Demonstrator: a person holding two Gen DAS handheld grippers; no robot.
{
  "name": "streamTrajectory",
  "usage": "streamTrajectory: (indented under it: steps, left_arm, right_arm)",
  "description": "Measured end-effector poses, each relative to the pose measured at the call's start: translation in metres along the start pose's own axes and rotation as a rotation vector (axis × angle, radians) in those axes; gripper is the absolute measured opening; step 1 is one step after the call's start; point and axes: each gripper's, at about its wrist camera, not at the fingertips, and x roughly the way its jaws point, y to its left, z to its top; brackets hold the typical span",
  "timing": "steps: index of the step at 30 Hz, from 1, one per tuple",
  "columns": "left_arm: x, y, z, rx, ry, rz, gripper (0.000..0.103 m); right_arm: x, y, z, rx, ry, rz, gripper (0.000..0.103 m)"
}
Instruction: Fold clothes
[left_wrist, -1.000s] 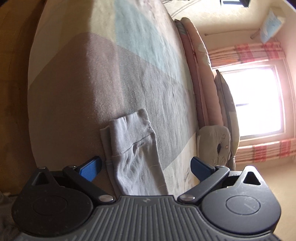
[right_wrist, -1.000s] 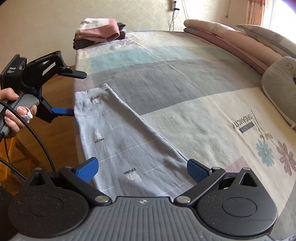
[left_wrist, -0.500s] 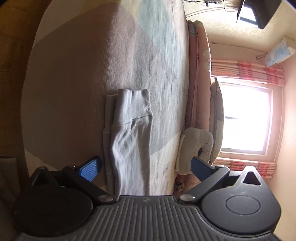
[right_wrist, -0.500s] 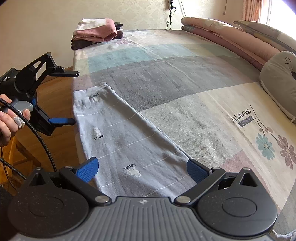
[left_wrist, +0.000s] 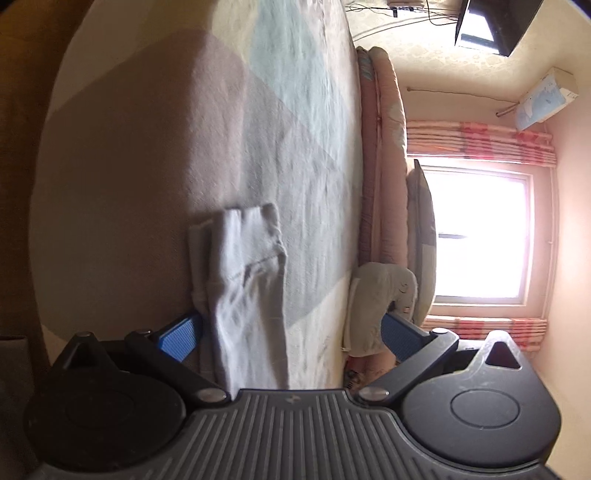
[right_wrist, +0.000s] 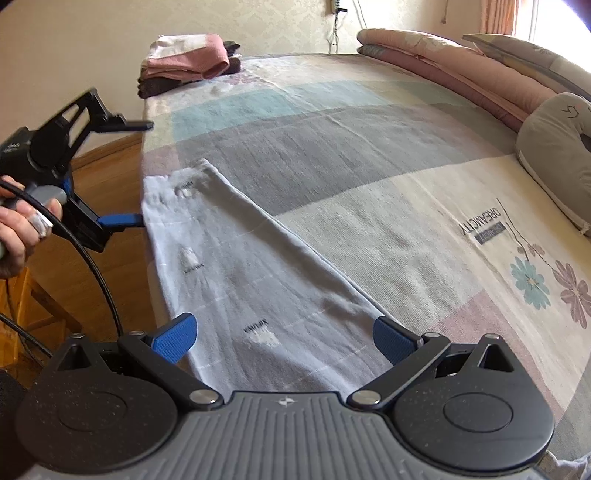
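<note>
Two claws hover with their blue-padded fingers spread wide and nothing between them: the left claw (right_wrist: 122, 173) at the bed's side edge, the right claw (right_wrist: 284, 338) low over the near end of the garment. No box, basket or drawer is visible; the only gathered things are a stack of folded clothes (right_wrist: 188, 61), pink on top and dark beneath, sitting on the far corner of the bed (right_wrist: 369, 147).

The grey garment (right_wrist: 243, 266) lies flat along the bed's left edge, its far hem level with the lower finger of the left claw, which is just beside the cloth's corner. A hand (right_wrist: 22, 229) grips that claw out over the wooden floor (right_wrist: 110, 177). Away from the garment, toward the rolled quilts (right_wrist: 443, 62) and the grey pillow (right_wrist: 554, 155), the patterned bedspread lies open and bare.

The garment is a long, narrow, pale grey strip with thin white cross lines and small printed marks, smooth in the right wrist view. In the left wrist view, the same garment (left_wrist: 243, 288) shows doubled layers and soft wrinkles, somewhat blurred.
</note>
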Motion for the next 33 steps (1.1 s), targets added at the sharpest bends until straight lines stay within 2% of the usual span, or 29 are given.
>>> streamTrajectory:
  steps: [3, 5, 12, 14, 16, 17, 19, 20, 22, 24, 28, 29, 30, 33]
  left_arm:
    - [-0.001, -0.004, 0.005, 0.045, 0.001, 0.037, 0.102]
    - [0.000, -0.012, 0.009, 0.105, 0.007, 0.091, 0.102]
    - [-0.004, -0.055, 0.014, 0.448, -0.012, 0.315, 0.102]
    - [-0.010, -0.063, 0.013, 0.523, -0.030, 0.354, 0.102]
    - [-0.018, -0.066, 0.013, 0.563, -0.054, 0.377, 0.102]
    - [-0.023, -0.065, 0.013, 0.569, -0.063, 0.382, 0.102]
    - [-0.032, -0.059, 0.013, 0.560, -0.074, 0.386, 0.102]
    - [-0.034, -0.056, 0.012, 0.550, -0.077, 0.386, 0.102]
    - [-0.037, -0.050, 0.012, 0.528, -0.077, 0.380, 0.102]
    - [-0.038, -0.045, 0.011, 0.515, -0.075, 0.368, 0.102]
    - [-0.038, -0.044, 0.010, 0.480, -0.065, 0.325, 0.102]
    - [-0.038, -0.043, 0.010, 0.463, -0.057, 0.305, 0.102]
    - [-0.038, -0.042, 0.011, 0.443, -0.047, 0.284, 0.102]
    - [-0.036, -0.040, 0.011, 0.375, -0.021, 0.217, 0.102]
  right_arm:
    - [0.005, 0.004, 0.009, -0.034, -0.004, 0.011, 0.103]
    - [0.013, 0.013, 0.020, -0.099, 0.004, 0.029, 0.103]
    - [0.057, 0.074, 0.060, -0.396, -0.018, 0.027, 0.103]
    - [0.066, 0.090, 0.069, -0.452, -0.035, 0.037, 0.095]
    - [0.072, 0.103, 0.077, -0.498, -0.031, 0.065, 0.079]
    - [0.075, 0.109, 0.078, -0.526, -0.025, 0.076, 0.075]
    - [0.078, 0.122, 0.077, -0.591, -0.015, 0.093, 0.058]
    - [0.081, 0.127, 0.074, -0.620, -0.002, 0.099, 0.055]
    - [0.088, 0.135, 0.069, -0.668, 0.030, 0.111, 0.037]
    - [0.094, 0.141, 0.064, -0.704, 0.056, 0.116, 0.028]
    - [0.098, 0.148, 0.060, -0.758, 0.057, 0.093, 0.023]
    - [0.097, 0.150, 0.060, -0.765, 0.054, 0.090, 0.020]
    - [0.096, 0.150, 0.061, -0.765, 0.051, 0.085, 0.009]
    - [0.092, 0.144, 0.068, -0.715, 0.043, 0.087, 0.007]
